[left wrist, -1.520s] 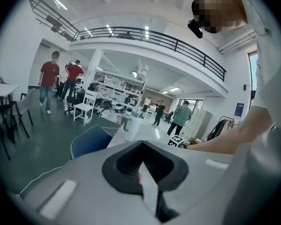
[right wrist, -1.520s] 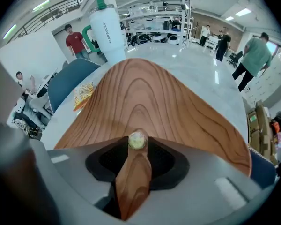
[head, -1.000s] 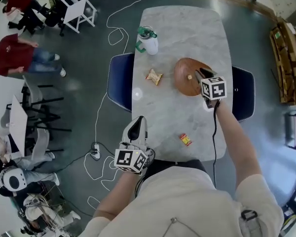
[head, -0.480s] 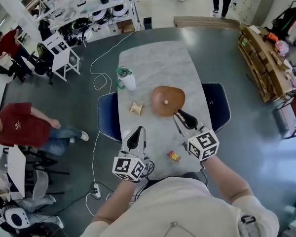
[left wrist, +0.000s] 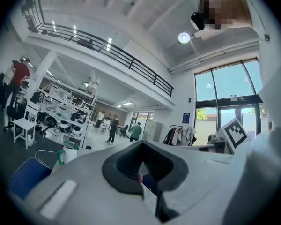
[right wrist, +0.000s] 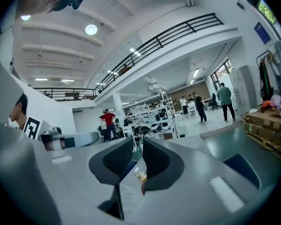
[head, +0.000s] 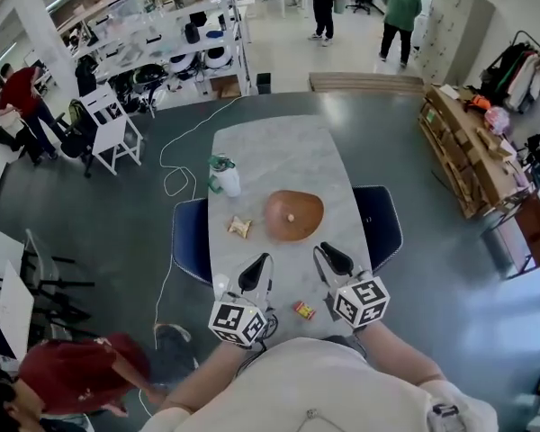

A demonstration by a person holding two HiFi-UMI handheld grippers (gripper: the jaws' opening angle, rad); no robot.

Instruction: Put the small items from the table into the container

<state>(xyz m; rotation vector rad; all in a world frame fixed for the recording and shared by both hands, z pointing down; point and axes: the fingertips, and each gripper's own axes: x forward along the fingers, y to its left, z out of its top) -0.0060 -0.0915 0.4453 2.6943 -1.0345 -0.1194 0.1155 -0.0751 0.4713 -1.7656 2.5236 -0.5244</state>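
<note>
A marble counter [head: 279,151] was seen from above, with a blue chair [head: 187,241] pushed under one long side and a second one under the other side. A brown bowl [head: 293,215] stood near the middle of the counter, and one small pale piece [head: 291,218] lay inside it. A crumpled snack bag [head: 239,228] lay on the counter just beside the bowl, on the side of the left gripper [head: 262,261]. A red wrapper [head: 303,310] lay close to the near edge of the counter, between the two grippers and well apart from the bowl. A white bottle [head: 223,178] with a green lid stood at the counter's edge, beyond the snack bag.

The left gripper was held above the near part of the counter and was pointed level toward the far end. Its fingers were pressed together, and nothing was held by them.

The right gripper [head: 323,254] was held beside it and was pointed slightly downward. Its fingers were closing, with a narrow gap between them, and nothing was found in that gap. Through the gap, in the right gripper view, only the counter and the snack bag further away could be seen. None of the items was touched by either gripper.
</note>
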